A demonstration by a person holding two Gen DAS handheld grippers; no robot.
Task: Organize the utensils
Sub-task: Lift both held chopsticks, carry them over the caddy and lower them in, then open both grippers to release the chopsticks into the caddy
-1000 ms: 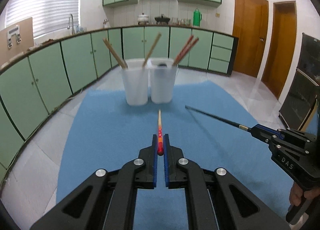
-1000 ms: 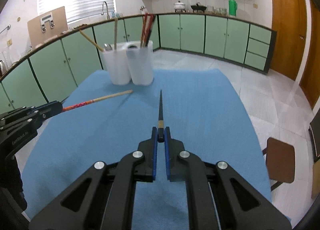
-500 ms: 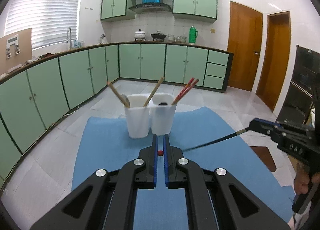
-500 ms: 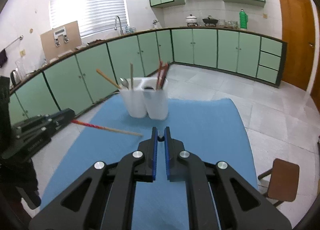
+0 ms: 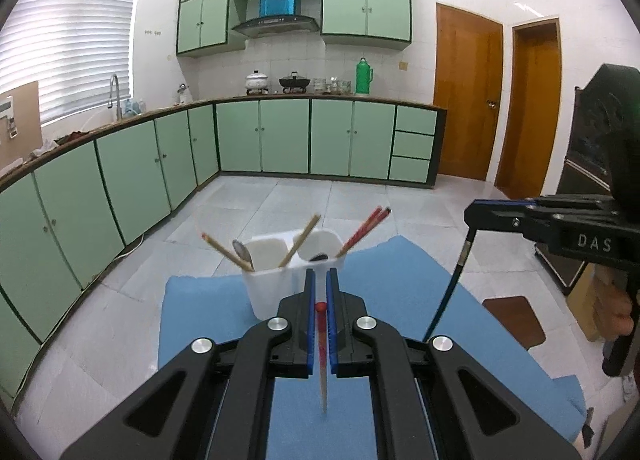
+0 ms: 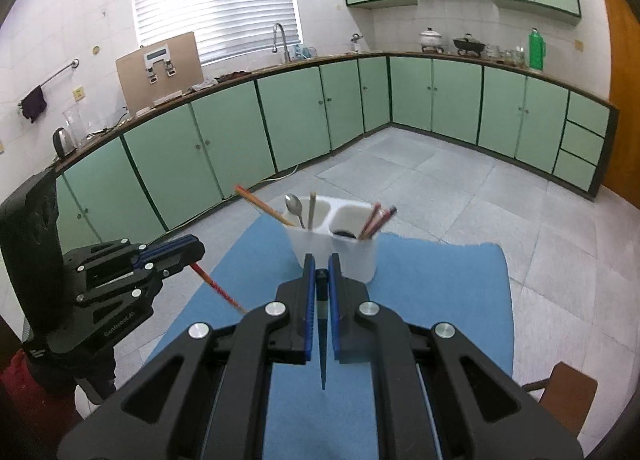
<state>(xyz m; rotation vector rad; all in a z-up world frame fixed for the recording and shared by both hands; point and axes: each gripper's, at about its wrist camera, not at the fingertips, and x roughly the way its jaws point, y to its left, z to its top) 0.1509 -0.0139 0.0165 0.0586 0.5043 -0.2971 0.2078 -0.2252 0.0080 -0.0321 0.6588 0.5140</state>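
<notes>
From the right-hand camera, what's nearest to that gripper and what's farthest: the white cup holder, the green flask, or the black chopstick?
1. Black chopstick, pinched between its fingers.
2. White cup holder, just ahead on the blue mat.
3. Green flask, far right on the counter.

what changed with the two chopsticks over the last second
Both were lifted off the blue mat and swung from pointing forward to hanging tip-down: the red chopstick in the left gripper, the black chopstick in the right gripper. Both grips stayed shut; the white holder is unchanged.
</notes>
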